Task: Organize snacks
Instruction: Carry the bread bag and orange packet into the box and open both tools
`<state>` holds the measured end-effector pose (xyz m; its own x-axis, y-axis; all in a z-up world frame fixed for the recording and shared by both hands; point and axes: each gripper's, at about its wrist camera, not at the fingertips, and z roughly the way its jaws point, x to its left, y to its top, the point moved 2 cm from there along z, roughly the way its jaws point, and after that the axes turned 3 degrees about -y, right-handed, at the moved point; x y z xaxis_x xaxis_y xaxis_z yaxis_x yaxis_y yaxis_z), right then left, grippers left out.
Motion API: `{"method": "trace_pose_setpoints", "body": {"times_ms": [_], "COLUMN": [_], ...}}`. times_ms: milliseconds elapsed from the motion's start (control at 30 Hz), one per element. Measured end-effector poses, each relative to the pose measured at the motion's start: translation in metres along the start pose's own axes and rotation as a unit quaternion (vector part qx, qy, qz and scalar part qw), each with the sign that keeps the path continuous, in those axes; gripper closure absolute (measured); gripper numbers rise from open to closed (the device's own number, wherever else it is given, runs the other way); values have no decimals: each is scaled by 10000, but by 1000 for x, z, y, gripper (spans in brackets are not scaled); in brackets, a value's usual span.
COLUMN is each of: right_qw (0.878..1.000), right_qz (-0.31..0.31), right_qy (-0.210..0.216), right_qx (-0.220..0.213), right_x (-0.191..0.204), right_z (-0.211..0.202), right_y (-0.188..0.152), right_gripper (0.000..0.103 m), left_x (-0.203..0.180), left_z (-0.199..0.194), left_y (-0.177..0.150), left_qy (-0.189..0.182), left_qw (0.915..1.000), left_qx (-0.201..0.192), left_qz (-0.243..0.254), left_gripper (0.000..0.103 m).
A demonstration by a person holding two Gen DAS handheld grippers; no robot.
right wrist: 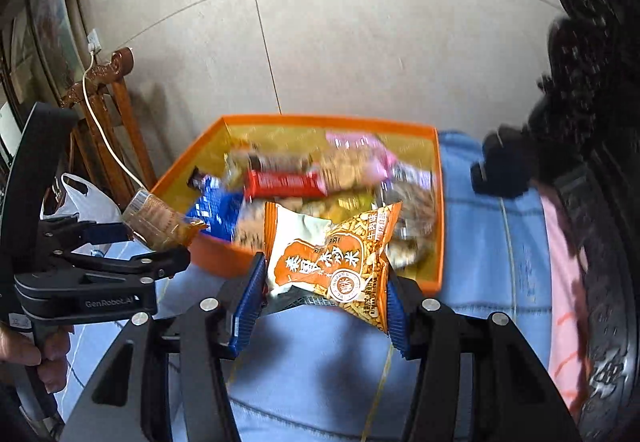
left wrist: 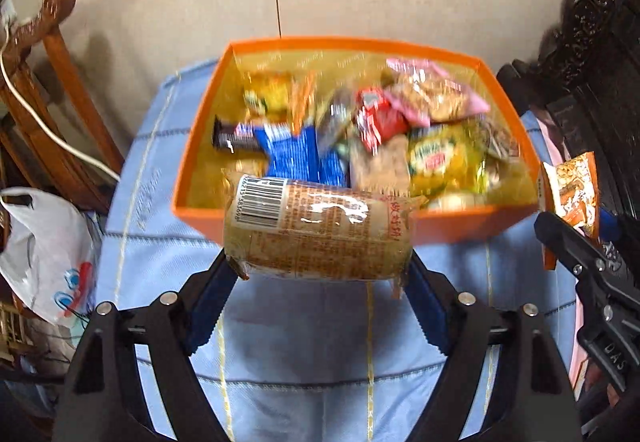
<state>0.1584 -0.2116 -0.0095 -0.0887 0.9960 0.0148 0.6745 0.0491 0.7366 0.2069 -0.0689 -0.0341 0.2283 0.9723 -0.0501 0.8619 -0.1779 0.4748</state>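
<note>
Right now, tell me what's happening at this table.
A person is sorting snacks with handheld tongs. The left tongs grip a clear-wrapped biscuit roll by its ends; the right tongs pinch an orange-and-white snack bag. Both are held over the near edge of the orange box, already full of packets, on the blue cloth.

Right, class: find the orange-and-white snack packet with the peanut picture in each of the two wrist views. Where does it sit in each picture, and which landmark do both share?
Left wrist view: the orange-and-white snack packet is at the right edge, beside the box, above the right hand-held gripper.
Right wrist view: the packet is at lower centre, pinched between that gripper's blue pads.
Shared landmark: the orange rectangular box of snacks.
</note>
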Motion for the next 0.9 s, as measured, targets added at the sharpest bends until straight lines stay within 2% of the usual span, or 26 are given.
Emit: {"method": "trace_pose_setpoints", "body": {"times_ms": [133,433,800,900], "right_qw": [9999,9996,9998,9996], "right_qz": [-21,-111,-67,-5], "right_qy": [2,-63,-82,-114], "right_qx": [-131,-265,-187,-247], "right_x": [0,-3,-1,-2], "right_z": [3,28,58,63], "right_y": [21,69,85,87], "right_gripper": [49,49,49,43], "left_x": [0,2,10,13], "left_z": [-10,-2,22,29], "left_y": [24,80,100,103], "left_qy": [80,103,124,82], "left_qw": [9999,9995,9996,9994], "left_qx": [-123,-302,-228,-193], "left_qz": [31,-15,-149,-273], "left_gripper": [25,25,25,21]}}
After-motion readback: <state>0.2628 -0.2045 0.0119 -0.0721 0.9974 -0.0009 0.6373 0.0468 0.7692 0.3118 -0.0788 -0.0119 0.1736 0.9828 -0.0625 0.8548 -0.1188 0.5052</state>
